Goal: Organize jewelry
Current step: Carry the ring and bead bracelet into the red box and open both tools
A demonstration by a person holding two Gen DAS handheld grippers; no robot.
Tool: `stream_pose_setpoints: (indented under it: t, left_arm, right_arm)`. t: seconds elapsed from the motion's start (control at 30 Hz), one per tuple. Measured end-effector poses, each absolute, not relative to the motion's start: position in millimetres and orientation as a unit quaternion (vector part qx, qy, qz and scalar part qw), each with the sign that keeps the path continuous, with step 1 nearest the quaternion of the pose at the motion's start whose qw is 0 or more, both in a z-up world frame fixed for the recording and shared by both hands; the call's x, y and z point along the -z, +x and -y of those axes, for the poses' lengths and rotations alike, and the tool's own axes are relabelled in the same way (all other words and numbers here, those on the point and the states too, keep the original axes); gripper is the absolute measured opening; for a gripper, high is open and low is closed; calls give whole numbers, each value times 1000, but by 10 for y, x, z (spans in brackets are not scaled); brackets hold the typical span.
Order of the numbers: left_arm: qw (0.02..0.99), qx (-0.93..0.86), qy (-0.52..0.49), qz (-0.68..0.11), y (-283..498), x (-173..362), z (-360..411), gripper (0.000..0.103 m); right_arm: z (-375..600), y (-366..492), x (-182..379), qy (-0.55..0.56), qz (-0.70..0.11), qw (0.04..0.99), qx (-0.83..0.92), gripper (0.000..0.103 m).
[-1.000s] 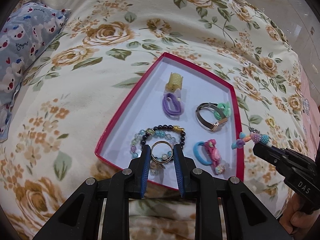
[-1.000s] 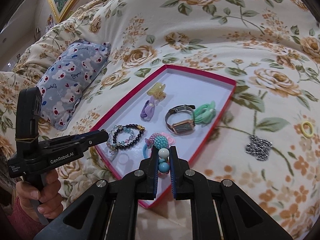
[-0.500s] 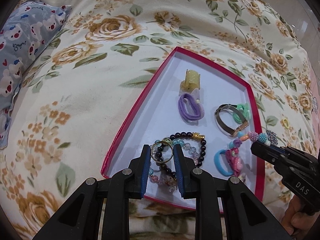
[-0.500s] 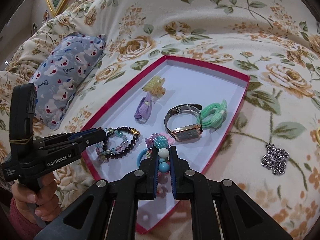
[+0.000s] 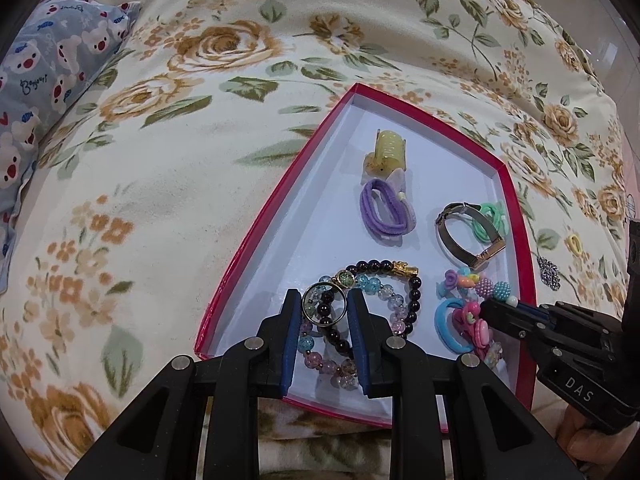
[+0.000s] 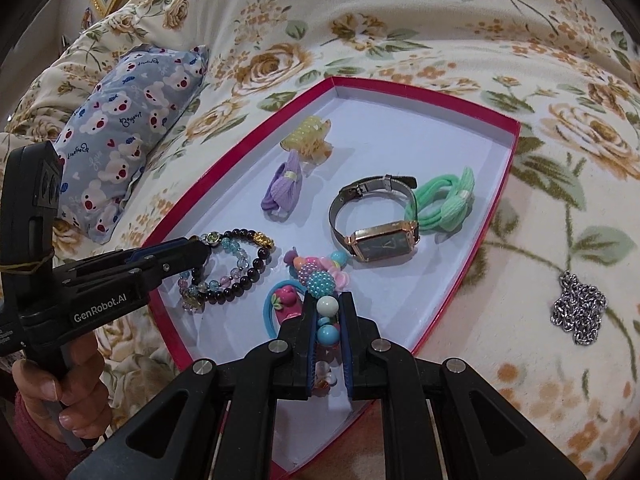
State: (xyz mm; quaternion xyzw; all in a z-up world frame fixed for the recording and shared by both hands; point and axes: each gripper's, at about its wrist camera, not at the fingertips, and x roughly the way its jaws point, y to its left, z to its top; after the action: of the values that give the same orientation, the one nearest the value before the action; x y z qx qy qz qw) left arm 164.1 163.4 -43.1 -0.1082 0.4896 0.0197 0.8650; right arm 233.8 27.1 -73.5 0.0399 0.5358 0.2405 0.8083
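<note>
Both tongs grip jewelry (over tray (image 5: 516, 216)).

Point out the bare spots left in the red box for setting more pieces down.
Bare floor of the red box: the far end beyond the yellow claw clip and green hair tie, plus the strip along the left wall beside the purple hair tie. The near end is crowded: beaded bracelets, watch, both tools.
</note>
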Motion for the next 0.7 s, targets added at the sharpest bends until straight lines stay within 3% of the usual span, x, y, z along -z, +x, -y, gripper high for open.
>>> stream_pose_setpoints:
  t: [0.53,0.7]
  left_arm:
    - [864,-21,-110,-491,1645,448,-1641,23]
    - [863,-20,-114,-492,1637,436,-1652,25]
  right_arm:
    - [-279,2332,715,50,-538,806,-242,15]
    - [-249,2324,692,58,-537,806,-244,22]
